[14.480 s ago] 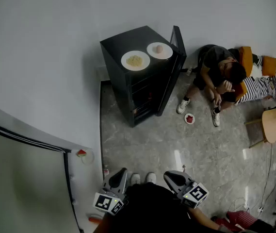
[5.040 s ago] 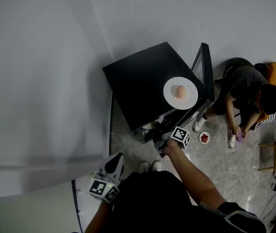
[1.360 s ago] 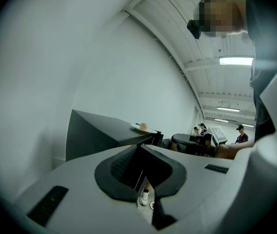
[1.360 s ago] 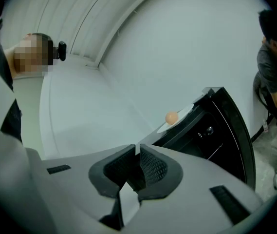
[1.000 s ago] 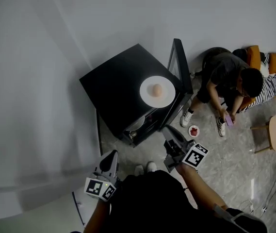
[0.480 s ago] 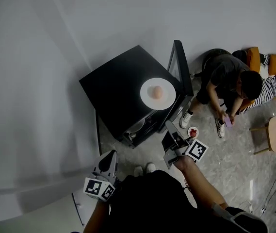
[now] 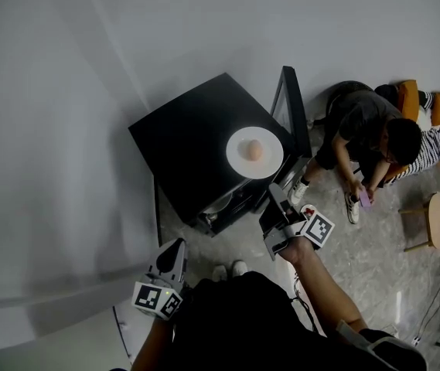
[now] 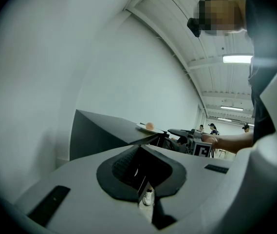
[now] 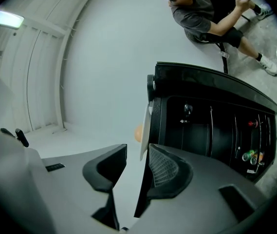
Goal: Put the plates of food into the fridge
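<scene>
1 white round plate [image 7: 239,163] with a peach-coloured round bun [image 7: 254,150] sits atop the black box fridge [image 7: 192,149] - right gripper [image 7: 272,216], jaws just opened and empty, lies rolled edge-on, likely to take its rim; left gripper [image 7: 175,246] clenched, idle.

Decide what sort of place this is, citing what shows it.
Probably a bare workroom or studio, not a home kitchen: a small black fridge stands alone against a plain white wall on a polished grey marbled floor.

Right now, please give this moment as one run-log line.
white plate: atop black fridge, door open | right claw: just opening, nothing gripped, aimed at its rim | left claw: shut, empty
</scene>
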Available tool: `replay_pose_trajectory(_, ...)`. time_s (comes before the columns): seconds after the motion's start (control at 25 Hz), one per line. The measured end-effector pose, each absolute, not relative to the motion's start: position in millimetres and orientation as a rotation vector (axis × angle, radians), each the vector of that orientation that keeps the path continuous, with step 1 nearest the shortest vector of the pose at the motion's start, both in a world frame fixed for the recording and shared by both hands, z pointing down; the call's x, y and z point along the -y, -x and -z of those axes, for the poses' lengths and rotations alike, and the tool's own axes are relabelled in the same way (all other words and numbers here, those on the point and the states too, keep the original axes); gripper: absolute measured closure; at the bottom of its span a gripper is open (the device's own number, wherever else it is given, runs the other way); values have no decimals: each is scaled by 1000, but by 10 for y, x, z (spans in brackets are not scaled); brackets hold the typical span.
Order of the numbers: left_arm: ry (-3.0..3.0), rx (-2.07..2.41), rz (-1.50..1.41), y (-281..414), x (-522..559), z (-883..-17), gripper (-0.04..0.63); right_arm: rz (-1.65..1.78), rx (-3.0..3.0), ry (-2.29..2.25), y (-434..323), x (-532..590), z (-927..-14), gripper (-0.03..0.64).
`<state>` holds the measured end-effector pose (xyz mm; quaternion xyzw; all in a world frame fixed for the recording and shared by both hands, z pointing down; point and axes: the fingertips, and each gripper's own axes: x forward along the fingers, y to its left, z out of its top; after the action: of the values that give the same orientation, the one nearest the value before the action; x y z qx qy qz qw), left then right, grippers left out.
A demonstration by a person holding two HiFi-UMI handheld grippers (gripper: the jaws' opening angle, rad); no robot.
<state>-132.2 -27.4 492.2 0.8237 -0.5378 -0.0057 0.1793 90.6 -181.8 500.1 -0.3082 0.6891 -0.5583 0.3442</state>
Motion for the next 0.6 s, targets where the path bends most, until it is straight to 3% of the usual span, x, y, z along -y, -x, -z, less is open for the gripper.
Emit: replay_pose_trajectory(0.6, -2306, 1542, 19, 1306, 355, -4897, 571, 1594, -1676, 804, -831, 2179, -5100, 482)
